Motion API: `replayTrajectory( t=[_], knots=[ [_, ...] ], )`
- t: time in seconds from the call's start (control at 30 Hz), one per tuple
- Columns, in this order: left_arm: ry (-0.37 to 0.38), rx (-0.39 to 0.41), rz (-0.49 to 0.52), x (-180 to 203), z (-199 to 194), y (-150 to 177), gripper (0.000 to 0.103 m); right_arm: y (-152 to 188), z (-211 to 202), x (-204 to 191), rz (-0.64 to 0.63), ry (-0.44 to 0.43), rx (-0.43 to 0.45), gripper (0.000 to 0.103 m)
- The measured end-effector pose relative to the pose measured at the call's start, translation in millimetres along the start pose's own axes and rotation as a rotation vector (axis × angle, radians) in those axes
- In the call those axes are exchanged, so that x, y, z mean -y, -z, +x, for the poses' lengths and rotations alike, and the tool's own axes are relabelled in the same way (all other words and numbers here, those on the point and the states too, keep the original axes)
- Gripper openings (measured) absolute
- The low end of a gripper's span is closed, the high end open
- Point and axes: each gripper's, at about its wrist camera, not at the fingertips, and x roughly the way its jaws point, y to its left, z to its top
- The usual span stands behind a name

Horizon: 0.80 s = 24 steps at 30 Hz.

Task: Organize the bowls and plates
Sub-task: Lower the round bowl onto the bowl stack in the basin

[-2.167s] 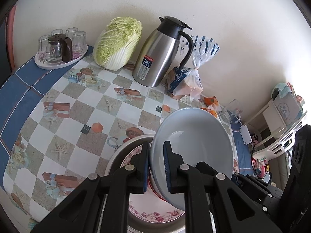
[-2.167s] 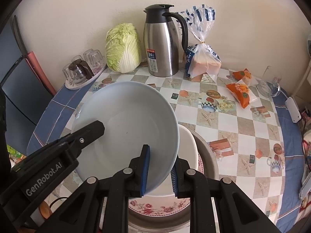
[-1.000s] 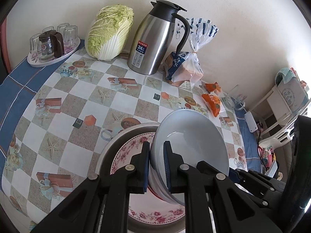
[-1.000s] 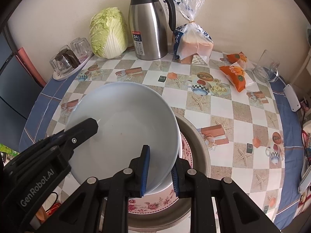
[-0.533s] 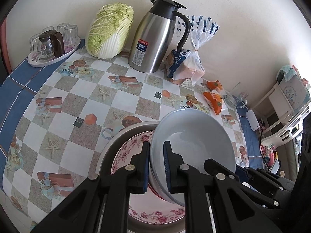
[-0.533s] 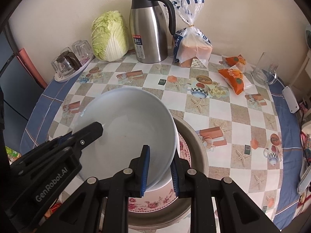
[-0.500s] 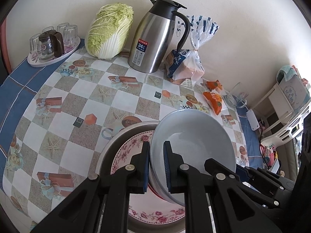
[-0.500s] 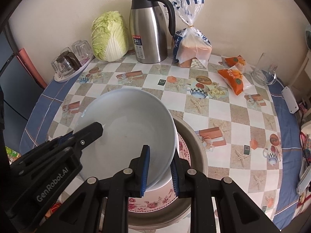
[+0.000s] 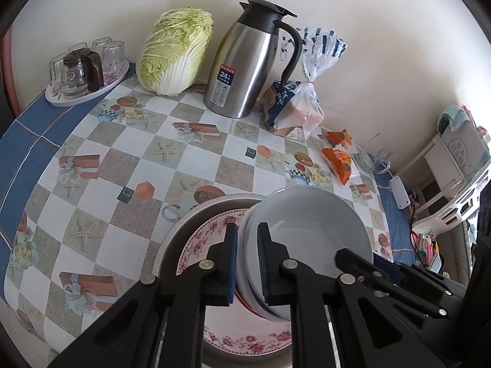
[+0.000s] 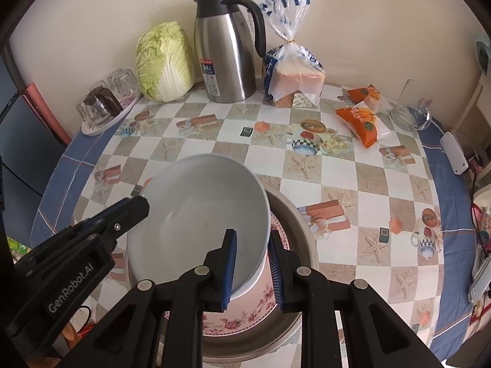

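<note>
Both grippers pinch one pale grey bowl (image 10: pixel 202 214) | left gripper (image 9: pixel 247 260) narrow on its left rim, right gripper (image 10: pixel 251 263) on right rim | bowl tilted over floral plate (image 9: pixel 214 233) in steel basin (image 10: pixel 300 224) | only right view shows the drinking glass upright (image 10: pixel 408 104).

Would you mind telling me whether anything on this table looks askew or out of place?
The pale bowl is tilted, held at its rim by both tongs above the floral plate in the metal basin. Nothing looks spilled or damaged.
</note>
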Motion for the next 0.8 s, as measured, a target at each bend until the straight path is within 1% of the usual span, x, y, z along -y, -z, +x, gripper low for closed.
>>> replayTrajectory(
  t=[0.17, 0.37, 0.5, 0.63, 0.8],
  knots=[
    [0.0, 0.0, -0.022, -5.7, -0.1, -1.3, 0.013, -3.0, -2.7, 14.2, 0.052, -0.021, 0.023, 0.024],
    [0.004, 0.005, -0.029, -6.5, -0.9, -1.0, 0.013, -4.4, 4.2, 34.8, 0.152, -0.132, 0.022, 0.024],
    [0.011, 0.013, -0.032, -7.2, -2.6, -1.4, 0.013, -3.6, 11.9, 40.9, 0.19, -0.179, 0.004, 0.024],
    [0.018, 0.016, -0.033, -6.4, -3.2, -1.4, 0.013, -3.3, 17.6, 42.9, 0.202, -0.188, -0.006, 0.024],
    [0.026, 0.011, -0.019, -3.4, -2.8, -1.2, 0.013, -3.2, 18.7, 40.8, 0.194, -0.177, -0.012, 0.024]
  ],
)
